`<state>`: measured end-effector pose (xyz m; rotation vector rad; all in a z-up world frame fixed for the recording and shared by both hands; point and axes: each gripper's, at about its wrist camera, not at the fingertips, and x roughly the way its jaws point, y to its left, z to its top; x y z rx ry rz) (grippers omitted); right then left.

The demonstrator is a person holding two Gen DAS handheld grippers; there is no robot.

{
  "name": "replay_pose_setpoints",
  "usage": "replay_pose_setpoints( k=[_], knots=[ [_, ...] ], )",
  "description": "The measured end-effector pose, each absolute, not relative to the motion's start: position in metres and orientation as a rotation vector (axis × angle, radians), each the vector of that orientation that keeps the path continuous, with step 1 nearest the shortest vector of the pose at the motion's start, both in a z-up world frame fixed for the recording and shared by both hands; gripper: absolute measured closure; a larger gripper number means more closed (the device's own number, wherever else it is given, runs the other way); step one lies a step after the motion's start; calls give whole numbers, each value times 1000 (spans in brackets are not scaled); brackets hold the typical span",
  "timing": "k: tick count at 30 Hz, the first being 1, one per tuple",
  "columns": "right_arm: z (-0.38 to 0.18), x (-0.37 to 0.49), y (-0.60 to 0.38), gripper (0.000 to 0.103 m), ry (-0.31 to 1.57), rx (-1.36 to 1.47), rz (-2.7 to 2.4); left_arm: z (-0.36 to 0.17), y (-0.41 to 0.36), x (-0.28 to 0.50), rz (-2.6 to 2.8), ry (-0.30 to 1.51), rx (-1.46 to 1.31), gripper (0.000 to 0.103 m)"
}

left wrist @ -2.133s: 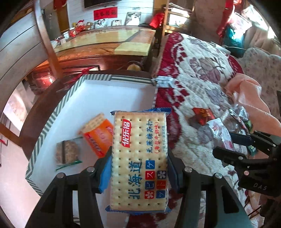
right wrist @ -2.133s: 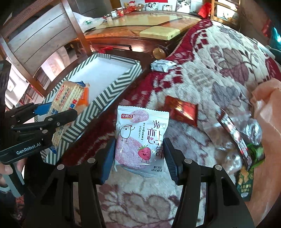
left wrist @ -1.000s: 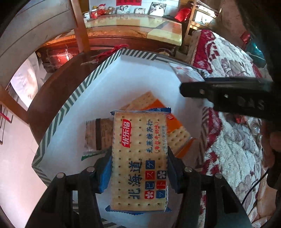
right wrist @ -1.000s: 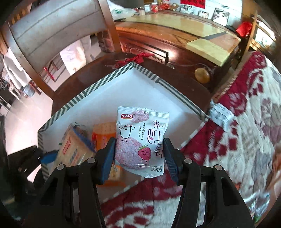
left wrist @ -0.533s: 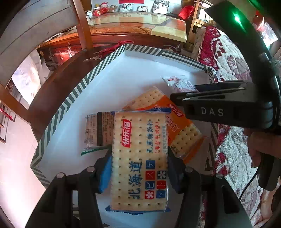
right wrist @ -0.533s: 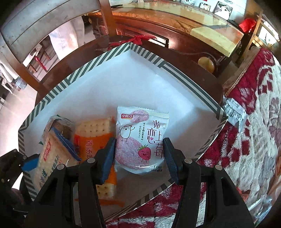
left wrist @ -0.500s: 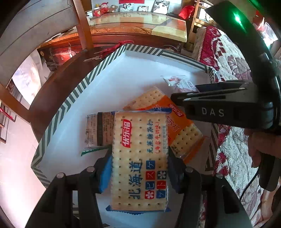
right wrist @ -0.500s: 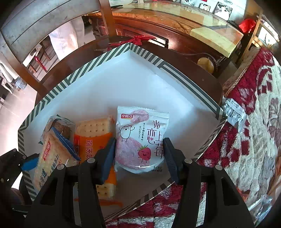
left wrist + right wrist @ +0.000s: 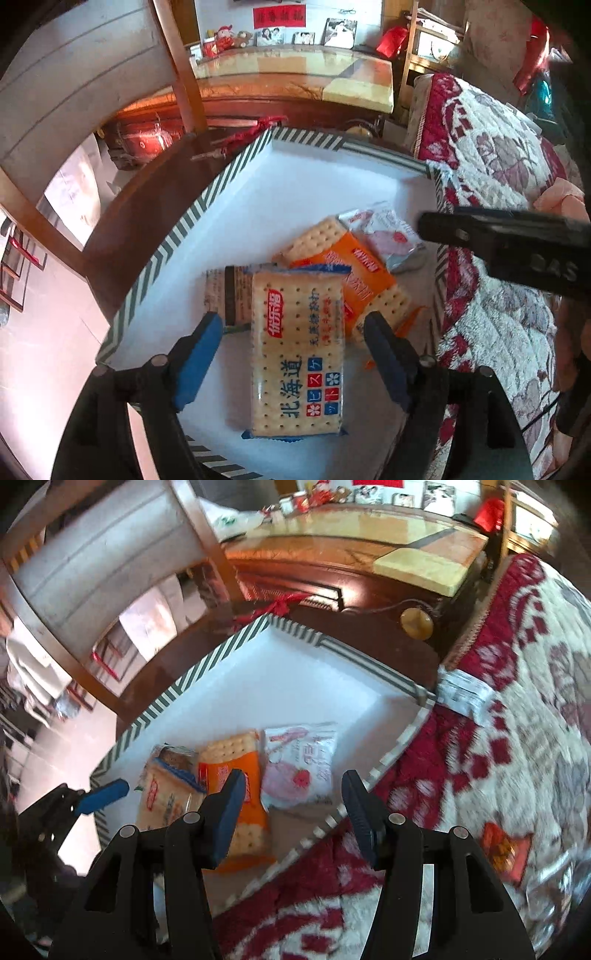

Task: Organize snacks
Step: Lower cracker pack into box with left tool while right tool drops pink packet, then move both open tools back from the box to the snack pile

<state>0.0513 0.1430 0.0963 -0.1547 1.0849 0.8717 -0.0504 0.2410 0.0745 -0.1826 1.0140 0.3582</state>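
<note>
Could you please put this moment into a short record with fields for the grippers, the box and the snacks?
left gripper: open, over the cracker pack
right gripper: open, empty
box: white inside, striped rim
cracker pack: flat in the box, partly over the brown snack
orange pack: beside the cracker pack
pink pack: in the box, next to the orange pack
blanket: a silver packet and a red packet outside the box
</note>
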Motion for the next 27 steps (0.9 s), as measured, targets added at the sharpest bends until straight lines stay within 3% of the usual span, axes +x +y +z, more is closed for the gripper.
replay_pose_setpoints(
  k=[14, 27],
  knots=[
    [82, 43, -3, 48, 1136, -46, 687, 104, 191, -22, 243, 984, -141, 19],
    [74, 43, -72, 48, 1155, 16, 619, 106, 153, 83, 118, 1038, -208, 16]
  ],
)
